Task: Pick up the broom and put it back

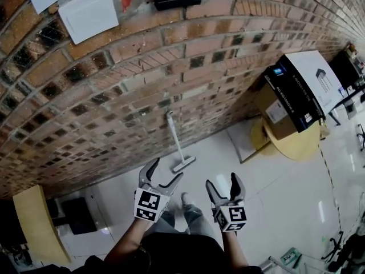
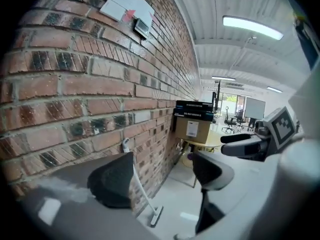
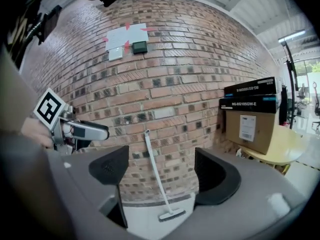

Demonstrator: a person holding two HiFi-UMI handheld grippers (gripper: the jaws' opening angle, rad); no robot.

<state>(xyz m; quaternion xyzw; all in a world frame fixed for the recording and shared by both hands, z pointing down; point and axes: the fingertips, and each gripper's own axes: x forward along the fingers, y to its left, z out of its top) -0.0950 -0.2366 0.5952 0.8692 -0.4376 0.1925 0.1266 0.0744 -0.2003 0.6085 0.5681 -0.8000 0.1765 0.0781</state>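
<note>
A brick wall [image 1: 171,50] fills the far side above a pale floor [image 1: 274,170]. The broom [image 1: 183,164] leans against that wall, head on the floor. Nearer, the left gripper [image 1: 166,170] and right gripper [image 1: 222,180] hover well short of it, fingers spread and empty.

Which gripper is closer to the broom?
Left, it seems. In the head view the left gripper sits just below the broom; the right gripper is farther off to the right. Neither touches it.
</note>
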